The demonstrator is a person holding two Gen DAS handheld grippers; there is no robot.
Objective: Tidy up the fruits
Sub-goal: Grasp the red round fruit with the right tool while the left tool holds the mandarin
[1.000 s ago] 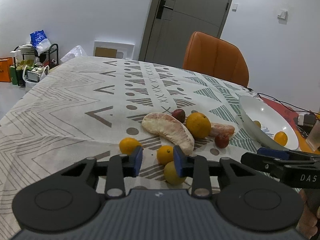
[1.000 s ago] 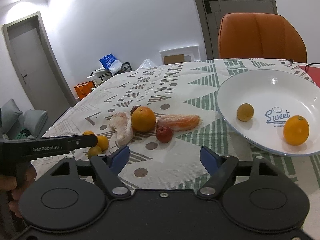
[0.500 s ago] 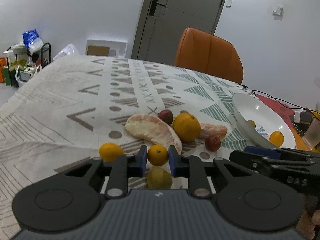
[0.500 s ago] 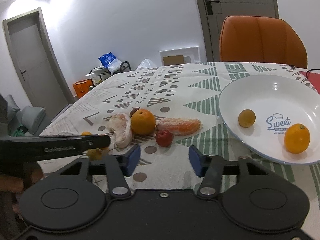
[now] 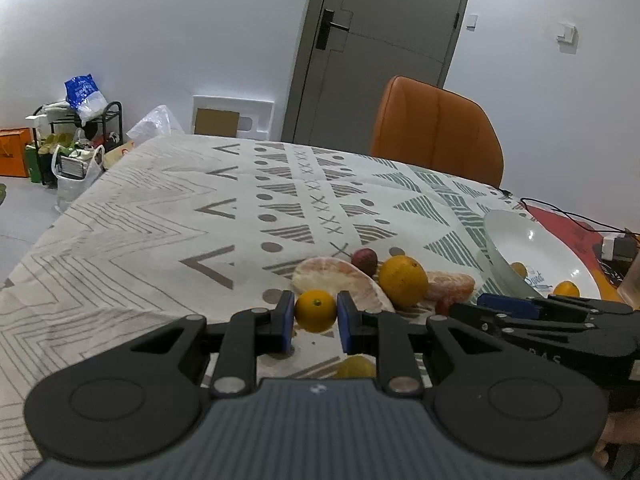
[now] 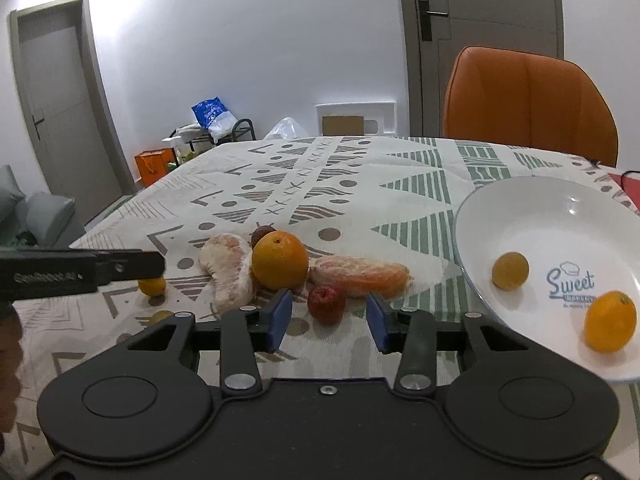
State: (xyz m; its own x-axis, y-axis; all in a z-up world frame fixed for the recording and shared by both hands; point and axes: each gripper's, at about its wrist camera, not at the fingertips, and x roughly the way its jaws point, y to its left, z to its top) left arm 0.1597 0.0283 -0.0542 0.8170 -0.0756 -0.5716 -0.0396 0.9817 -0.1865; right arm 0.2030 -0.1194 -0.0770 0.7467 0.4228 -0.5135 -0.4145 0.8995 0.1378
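Observation:
In the left wrist view my left gripper [image 5: 315,322] is shut on a small orange [image 5: 315,310], both blue pads pressing on it. A yellow fruit [image 5: 356,366] lies on the cloth just below. Beyond are a peeled pomelo piece [image 5: 340,278], a big orange [image 5: 403,281] and a pink citrus segment [image 5: 450,285]. In the right wrist view my right gripper [image 6: 328,318] is closing, with a small red fruit [image 6: 326,303] between the pads, untouched. The white plate [image 6: 560,216] at the right holds a yellow fruit [image 6: 510,271] and an orange [image 6: 610,326].
A dark red fruit [image 6: 262,234] sits behind the big orange [image 6: 280,260]. The left gripper [image 6: 158,266] reaches in from the left in the right wrist view. An orange chair [image 5: 436,132] stands at the table's far side. Cables and a red mat [image 5: 576,232] lie beyond the plate.
My left jaws closed onto the small orange. My right jaws narrowed and moved forward, so the red fruit now sits between them.

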